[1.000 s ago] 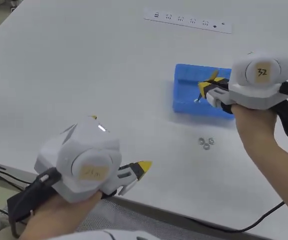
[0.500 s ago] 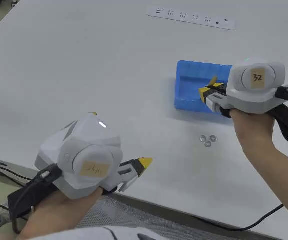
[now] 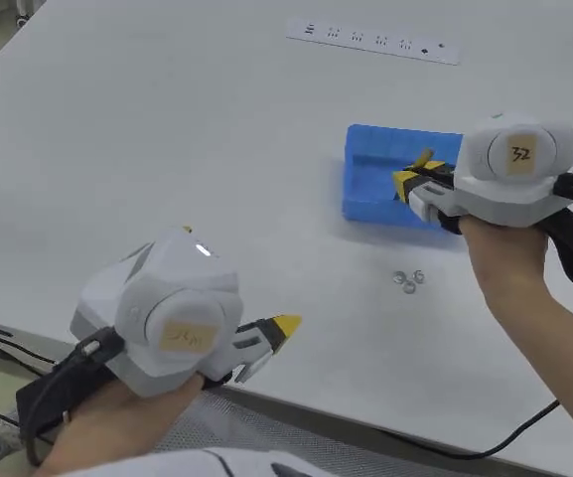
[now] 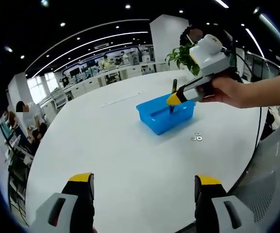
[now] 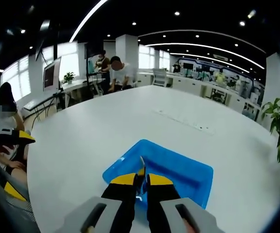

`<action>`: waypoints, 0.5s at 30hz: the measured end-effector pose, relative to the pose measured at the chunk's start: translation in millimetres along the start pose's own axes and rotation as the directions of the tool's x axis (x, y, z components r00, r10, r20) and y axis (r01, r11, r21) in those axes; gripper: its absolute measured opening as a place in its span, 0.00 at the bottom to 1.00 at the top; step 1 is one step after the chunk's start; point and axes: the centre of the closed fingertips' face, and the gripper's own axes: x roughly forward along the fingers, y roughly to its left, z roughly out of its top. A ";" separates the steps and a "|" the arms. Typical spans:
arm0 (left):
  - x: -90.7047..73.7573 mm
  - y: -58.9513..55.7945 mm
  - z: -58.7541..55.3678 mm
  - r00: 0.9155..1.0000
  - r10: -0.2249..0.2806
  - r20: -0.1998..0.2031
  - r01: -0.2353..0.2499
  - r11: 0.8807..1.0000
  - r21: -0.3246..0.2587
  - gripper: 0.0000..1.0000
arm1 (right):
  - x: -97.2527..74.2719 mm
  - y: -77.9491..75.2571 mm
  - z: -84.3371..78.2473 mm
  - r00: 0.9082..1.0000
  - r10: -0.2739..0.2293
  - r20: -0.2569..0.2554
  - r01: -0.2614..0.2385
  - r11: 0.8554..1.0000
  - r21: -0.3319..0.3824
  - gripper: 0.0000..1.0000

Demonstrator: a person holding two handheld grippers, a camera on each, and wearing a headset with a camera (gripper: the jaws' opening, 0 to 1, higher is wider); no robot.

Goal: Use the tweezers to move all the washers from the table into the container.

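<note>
We hold two grippers over a white table. Three washers lie clustered on it, near the one blue container, at its 5 o'clock. The right gripper is clamped on one pair of tweezers. The left gripper view shows their long axis near upright, tips down in the container; in the right gripper view a short tip pokes out between the jaws. The left gripper holds nothing, its jaws wide apart.
</note>
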 end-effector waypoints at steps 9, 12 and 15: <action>-0.3 -0.1 0.7 1.000 0.002 0.004 -0.002 1.000 0.004 0.87 | -32.0 0.5 24.9 0.996 -0.010 0.090 0.008 1.000 0.023 0.03; -1.1 -1.0 1.2 1.000 0.001 0.005 -0.001 1.000 0.005 0.87 | -40.3 3.7 30.0 0.994 -0.008 0.106 0.006 1.000 0.020 0.03; -1.5 -1.7 1.4 1.000 0.000 0.003 0.000 1.000 0.006 0.87 | -46.7 9.1 31.6 0.993 0.000 0.116 -0.002 1.000 0.019 0.03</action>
